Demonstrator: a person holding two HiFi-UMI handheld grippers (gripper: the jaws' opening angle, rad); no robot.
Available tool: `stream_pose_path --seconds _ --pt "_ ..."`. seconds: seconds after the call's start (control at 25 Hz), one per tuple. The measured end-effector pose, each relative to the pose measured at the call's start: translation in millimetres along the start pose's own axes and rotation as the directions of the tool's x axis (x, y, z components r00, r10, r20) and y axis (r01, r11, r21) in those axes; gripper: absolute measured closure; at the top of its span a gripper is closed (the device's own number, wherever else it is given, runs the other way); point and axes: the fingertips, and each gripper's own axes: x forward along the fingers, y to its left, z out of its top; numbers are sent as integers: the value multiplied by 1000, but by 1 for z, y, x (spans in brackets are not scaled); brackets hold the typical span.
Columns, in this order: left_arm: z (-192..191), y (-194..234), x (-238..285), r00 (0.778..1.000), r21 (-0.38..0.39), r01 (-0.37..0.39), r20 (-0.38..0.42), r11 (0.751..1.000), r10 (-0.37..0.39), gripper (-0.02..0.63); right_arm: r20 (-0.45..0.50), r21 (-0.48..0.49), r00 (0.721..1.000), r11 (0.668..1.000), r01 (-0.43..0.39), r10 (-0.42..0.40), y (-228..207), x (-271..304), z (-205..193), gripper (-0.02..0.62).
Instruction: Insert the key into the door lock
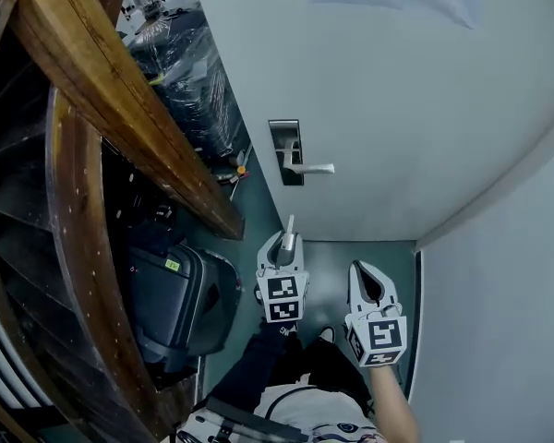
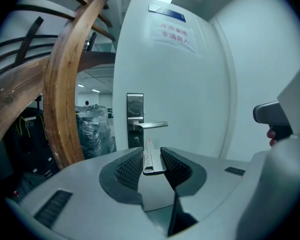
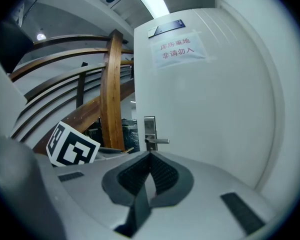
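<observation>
A white door (image 1: 397, 90) faces me with a steel lock plate (image 1: 285, 151) and a lever handle (image 1: 311, 168) pointing right. The same lock plate (image 2: 135, 119) and handle (image 2: 151, 125) show in the left gripper view, some way ahead. My left gripper (image 1: 287, 235) is shut on a silver key (image 2: 149, 156), whose blade points toward the lock. My right gripper (image 1: 363, 275) is shut with nothing between its jaws, held lower and to the right. In the right gripper view the lock plate (image 3: 149, 131) is small and distant.
A curved wooden stair rail (image 1: 120, 100) runs along the left, close to the door edge. Plastic-wrapped goods (image 1: 189, 72) stand behind it and a dark suitcase (image 1: 175, 307) sits on the floor. A white wall (image 1: 508, 303) closes the right side. A paper notice (image 2: 176, 34) is taped high on the door.
</observation>
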Motion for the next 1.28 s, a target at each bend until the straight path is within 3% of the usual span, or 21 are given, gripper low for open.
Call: stream_pose_path --seconds 0.36,0.64,1.28 --pt "-28 27 79 999 25 8 33 1000 -8 489 57 -12 997 999 52 -51 -15 54 -35 589" --pt "-28 39 130 997 40 -5 71 999 3 489 57 -17 995 996 85 -84 -34 72 -68 590" --pt "-28 54 184 998 31 -21 53 999 19 489 49 -15 992 993 117 -117 -52 91 -86 591"
